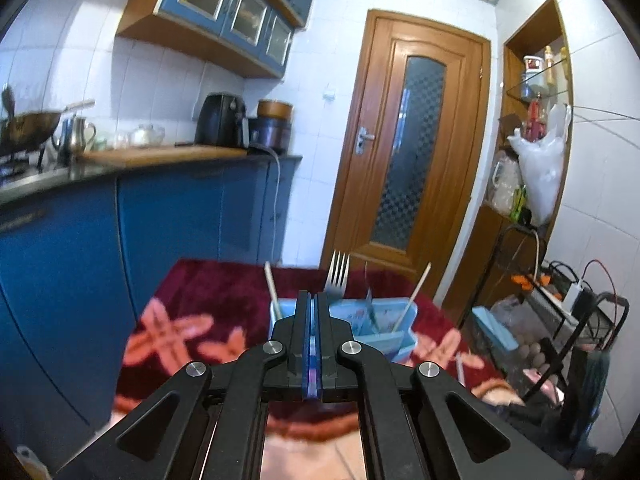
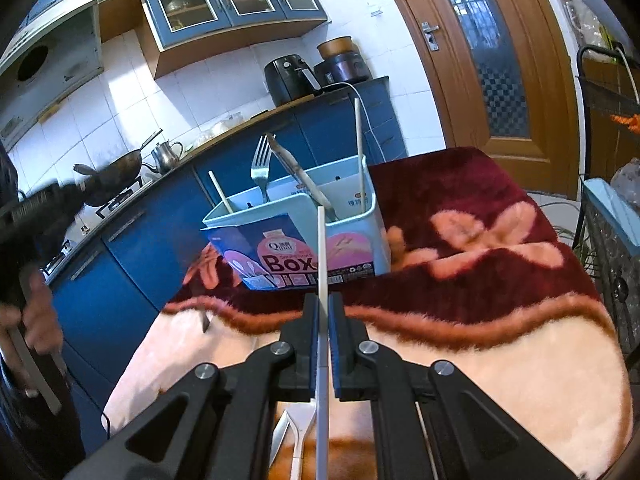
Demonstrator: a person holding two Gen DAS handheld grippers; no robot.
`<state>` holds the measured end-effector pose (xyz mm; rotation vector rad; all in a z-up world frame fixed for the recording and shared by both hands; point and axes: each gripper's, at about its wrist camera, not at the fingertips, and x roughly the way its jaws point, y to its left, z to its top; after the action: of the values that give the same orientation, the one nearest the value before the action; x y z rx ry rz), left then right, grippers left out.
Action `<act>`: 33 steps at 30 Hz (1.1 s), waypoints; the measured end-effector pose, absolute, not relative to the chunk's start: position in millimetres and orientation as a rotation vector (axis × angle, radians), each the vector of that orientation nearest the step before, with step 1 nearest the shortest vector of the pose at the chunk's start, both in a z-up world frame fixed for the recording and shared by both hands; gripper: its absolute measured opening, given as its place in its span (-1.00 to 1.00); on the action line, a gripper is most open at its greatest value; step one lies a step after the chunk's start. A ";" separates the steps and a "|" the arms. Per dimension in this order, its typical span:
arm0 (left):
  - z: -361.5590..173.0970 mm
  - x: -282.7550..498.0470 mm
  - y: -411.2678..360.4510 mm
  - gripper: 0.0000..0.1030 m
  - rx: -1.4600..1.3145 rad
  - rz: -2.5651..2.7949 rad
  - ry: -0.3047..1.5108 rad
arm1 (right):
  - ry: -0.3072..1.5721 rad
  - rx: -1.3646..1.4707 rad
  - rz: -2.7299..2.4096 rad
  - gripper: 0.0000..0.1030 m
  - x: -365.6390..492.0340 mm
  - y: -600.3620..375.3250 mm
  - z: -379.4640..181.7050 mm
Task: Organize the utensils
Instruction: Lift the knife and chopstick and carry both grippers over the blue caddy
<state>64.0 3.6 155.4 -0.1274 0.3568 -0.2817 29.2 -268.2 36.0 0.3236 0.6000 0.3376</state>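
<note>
A light blue utensil box [image 2: 304, 236] stands on the red floral blanket [image 2: 480, 272]; it also shows in the left wrist view [image 1: 384, 320]. It holds a fork [image 2: 260, 168], a knife [image 2: 300, 176] and two white chopsticks [image 2: 359, 152]. My right gripper [image 2: 323, 300] is shut on a white chopstick [image 2: 321, 248], its tip over the box's front. My left gripper [image 1: 313, 300] is shut with nothing visible between its fingers, just in front of the box; the fork [image 1: 337, 272] rises behind it.
Blue kitchen cabinets [image 1: 168, 216] and a counter with a wok [image 2: 116, 172] and kettle stand on the left. A wooden door [image 1: 408, 148] is behind the table. A wire rack [image 1: 560, 320] stands on the right. Tongs [image 2: 296, 436] lie on the blanket under my right gripper.
</note>
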 end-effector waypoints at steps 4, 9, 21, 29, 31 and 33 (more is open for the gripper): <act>168.1 70.1 -9.1 -0.98 -0.084 -0.293 0.350 | 0.591 0.367 0.324 -0.87 27.4 -278.1 32.4; 147.6 77.5 -29.2 -0.96 -0.004 -0.335 0.451 | 0.550 0.386 0.295 -0.87 18.7 -292.7 37.5; 60.5 75.4 -83.6 -0.28 0.166 -0.420 0.692 | 0.486 0.394 0.252 -0.87 -1.8 -315.1 50.0; 22.0 66.8 -117.1 -0.24 0.241 -0.461 0.791 | 0.482 0.403 0.239 -0.87 -6.5 -320.4 46.6; 18.0 64.8 -124.2 -0.22 0.244 -0.478 0.804 | 0.486 0.411 0.238 -0.87 -6.5 -323.1 43.9; 13.6 61.9 -132.4 -0.10 0.267 -0.484 0.808 | 0.490 0.420 0.238 -0.87 -4.9 -325.4 41.3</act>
<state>61.9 -132.4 13.6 0.2674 0.8079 -0.4840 -4.9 -325.4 41.3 0.4200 0.4897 0.2376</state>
